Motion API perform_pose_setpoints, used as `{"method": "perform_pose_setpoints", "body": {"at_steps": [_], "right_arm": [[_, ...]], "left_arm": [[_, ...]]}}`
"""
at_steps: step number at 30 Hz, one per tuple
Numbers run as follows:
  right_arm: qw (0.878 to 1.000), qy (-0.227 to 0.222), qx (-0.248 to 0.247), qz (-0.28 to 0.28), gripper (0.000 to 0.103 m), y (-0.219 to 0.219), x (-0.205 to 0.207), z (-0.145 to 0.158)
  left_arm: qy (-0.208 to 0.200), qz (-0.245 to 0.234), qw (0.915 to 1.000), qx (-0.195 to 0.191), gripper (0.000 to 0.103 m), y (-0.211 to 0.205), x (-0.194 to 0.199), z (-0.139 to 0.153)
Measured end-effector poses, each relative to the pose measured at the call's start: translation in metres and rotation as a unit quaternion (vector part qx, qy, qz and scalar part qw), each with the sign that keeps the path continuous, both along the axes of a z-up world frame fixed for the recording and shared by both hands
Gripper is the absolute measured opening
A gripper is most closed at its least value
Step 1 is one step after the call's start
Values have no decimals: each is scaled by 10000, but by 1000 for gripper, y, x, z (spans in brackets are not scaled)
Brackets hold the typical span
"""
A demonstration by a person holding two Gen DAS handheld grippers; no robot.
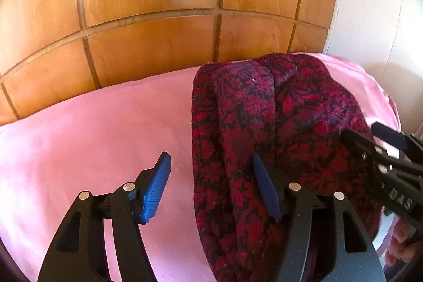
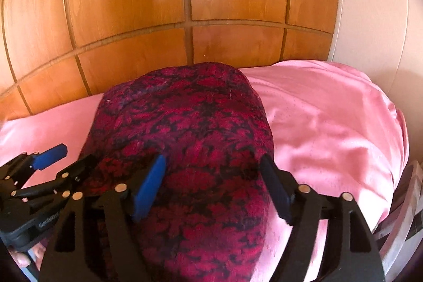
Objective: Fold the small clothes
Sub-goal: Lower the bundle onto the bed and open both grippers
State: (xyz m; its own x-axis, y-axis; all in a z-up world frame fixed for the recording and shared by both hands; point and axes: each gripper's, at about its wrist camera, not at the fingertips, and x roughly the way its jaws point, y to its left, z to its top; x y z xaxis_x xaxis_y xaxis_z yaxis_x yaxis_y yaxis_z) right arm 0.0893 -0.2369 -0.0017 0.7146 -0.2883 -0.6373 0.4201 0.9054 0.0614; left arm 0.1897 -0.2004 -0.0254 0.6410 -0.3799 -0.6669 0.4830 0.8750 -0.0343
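A dark red and black floral knit garment lies folded into a long bundle on a pink sheet; it also shows in the right wrist view. My left gripper is open over the garment's left edge, with one blue pad above the sheet and the other on the cloth. My right gripper is open, its jaws straddling the bundle's near part. Each gripper shows in the other's view: the right one and the left one.
A wooden panelled headboard rises just behind the bed. A white wall stands at the right. The pink sheet is rumpled right of the garment and drops off at the bed's right edge.
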Motion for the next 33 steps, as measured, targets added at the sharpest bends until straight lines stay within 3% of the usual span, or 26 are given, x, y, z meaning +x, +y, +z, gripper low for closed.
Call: {"method": "perform_pose_setpoints", "body": {"at_steps": [10, 16, 19, 24, 26, 33], "right_arm": [[10000, -2, 41, 67, 84, 21, -36, 6], [9997, 225, 91, 71, 85, 33, -33, -8], [9991, 406, -129, 76, 87, 43, -26, -24], [9994, 340, -29, 0, 86, 45, -29, -14], [9995, 296, -75, 20, 86, 48, -33, -7], [9979, 10, -642, -69, 97, 78, -53, 20]], "left_arm": [[-68, 231, 9996, -118, 64, 12, -13, 8], [105, 373, 9992, 27, 64, 18, -9, -1], [280, 491, 9984, 84, 64, 23, -2, -10], [279, 659, 9974, -107, 64, 39, -6, -5], [152, 759, 9969, -140, 72, 47, -12, 3], [-194, 993, 9944, -297, 83, 70, -44, 24]]}}
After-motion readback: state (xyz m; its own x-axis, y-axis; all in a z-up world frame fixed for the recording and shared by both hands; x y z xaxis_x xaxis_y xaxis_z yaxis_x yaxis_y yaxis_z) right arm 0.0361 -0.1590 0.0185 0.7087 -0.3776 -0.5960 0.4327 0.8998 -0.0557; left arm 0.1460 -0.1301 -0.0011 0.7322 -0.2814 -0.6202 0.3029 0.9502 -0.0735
